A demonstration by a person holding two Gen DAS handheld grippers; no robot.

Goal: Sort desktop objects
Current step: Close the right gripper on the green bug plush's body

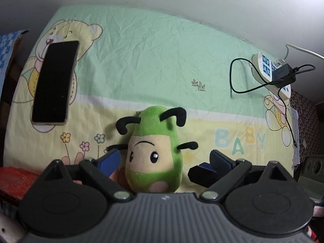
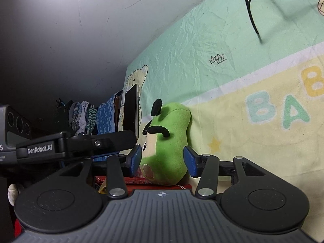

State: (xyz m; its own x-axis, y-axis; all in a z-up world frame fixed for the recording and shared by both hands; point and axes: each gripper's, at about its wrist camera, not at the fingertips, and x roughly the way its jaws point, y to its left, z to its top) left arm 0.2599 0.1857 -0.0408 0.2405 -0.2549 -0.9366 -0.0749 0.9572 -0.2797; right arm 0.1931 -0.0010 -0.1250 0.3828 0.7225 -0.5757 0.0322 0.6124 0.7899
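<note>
A green plush toy (image 1: 155,151) with a cream face and black antennae lies on the cartoon bedsheet (image 1: 151,60). My left gripper (image 1: 164,160) is open, its blue pads on either side of the toy. In the right wrist view the toy (image 2: 168,143) sits between the blue pads of my right gripper (image 2: 162,160), which is open around it from the side. The left gripper's black finger (image 2: 91,143) crosses at the left. A black phone (image 1: 55,83) lies face up at the sheet's left and also shows in the right wrist view (image 2: 131,111).
A white power strip (image 1: 271,75) with a black adapter (image 1: 283,75) and trailing black cable (image 1: 232,77) lies at the sheet's right. A red object (image 1: 14,180) sits at the near left edge. Hanging clothes (image 2: 91,117) and a white wall (image 2: 60,30) lie beyond the sheet.
</note>
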